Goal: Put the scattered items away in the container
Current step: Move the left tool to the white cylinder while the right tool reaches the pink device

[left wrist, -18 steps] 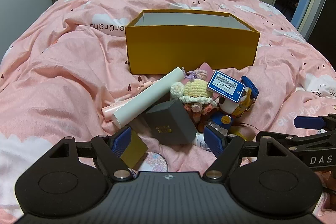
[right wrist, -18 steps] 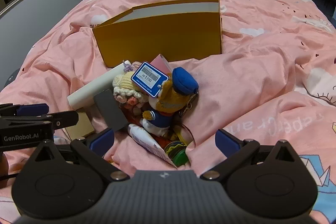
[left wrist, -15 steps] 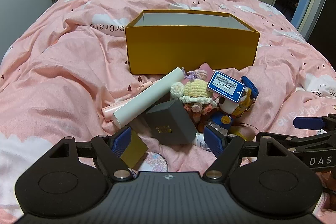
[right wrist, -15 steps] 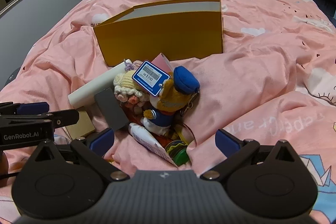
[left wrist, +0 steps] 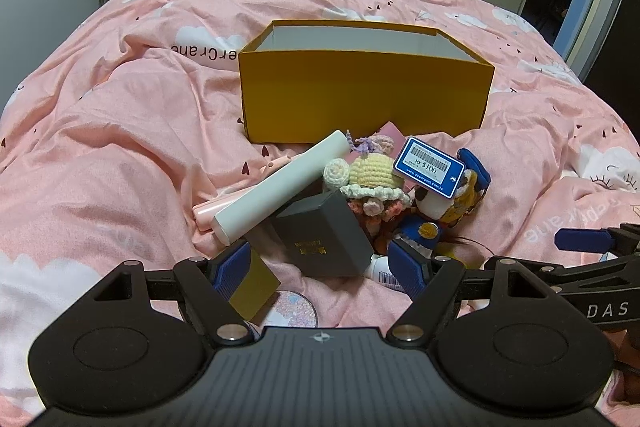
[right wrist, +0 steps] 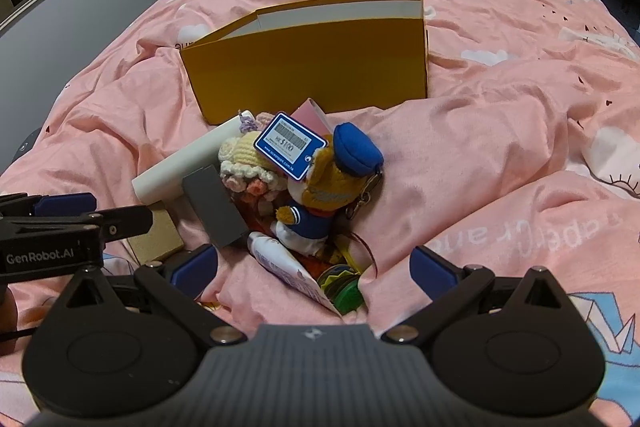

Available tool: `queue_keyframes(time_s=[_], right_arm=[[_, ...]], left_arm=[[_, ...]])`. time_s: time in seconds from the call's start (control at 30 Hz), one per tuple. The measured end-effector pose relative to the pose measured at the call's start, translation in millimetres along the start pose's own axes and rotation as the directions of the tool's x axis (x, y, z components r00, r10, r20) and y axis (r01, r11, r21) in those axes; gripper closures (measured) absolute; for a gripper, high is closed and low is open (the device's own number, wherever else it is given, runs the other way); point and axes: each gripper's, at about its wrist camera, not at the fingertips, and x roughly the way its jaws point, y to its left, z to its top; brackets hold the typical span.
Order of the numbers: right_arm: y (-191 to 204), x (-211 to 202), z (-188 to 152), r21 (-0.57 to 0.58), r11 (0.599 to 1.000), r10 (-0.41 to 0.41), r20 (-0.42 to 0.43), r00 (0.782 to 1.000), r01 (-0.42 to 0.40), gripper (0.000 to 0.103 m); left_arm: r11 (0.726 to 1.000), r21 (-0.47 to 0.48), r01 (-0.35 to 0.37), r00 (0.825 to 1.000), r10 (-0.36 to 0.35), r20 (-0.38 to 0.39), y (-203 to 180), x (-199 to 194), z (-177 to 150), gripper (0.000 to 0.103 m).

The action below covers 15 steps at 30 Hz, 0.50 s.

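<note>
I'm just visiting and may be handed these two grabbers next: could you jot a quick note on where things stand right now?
Left gripper: jaws wide open, holding nothing, low over the grey box.
Right gripper: jaws wide open, holding nothing, over the squeeze tube.
Yellow box stands open behind the pile on the pink bedspread; what shows of its inside is bare.
Done: nothing visibly packed.
Left: white roll, crochet doll, sailor plush, grey box, tube and the rest.

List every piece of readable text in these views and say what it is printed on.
"HK $100": blue-rimmed price tag, above a barcode.
"DAS": right gripper's side.
"GenRobot.AI": left gripper's side.
"erCrane", mirrored: pink duvet.
Gold lettering on grey box: too small to read.
Tube print: unreadable.
</note>
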Motion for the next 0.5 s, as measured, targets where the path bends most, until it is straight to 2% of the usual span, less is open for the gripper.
queue_keyframes(time_s=[0.23, 0.5], right_arm=[[-5, 0, 2, 0.019, 0.999, 0.026, -0.005, 1.0, -0.026, 0.002], [-10, 4, 2, 0.036, 0.998, 0.061, -0.019, 0.998, -0.06, 0.017]], left_arm=[[0.999, -0.017, 0.035, 0.999, -0.035, 0.0, 5, 0, 2, 0.014], [0.991, -0.077, 0.112, 0.994, -0.112, -0.003, 19, 5, 4, 0.015]])
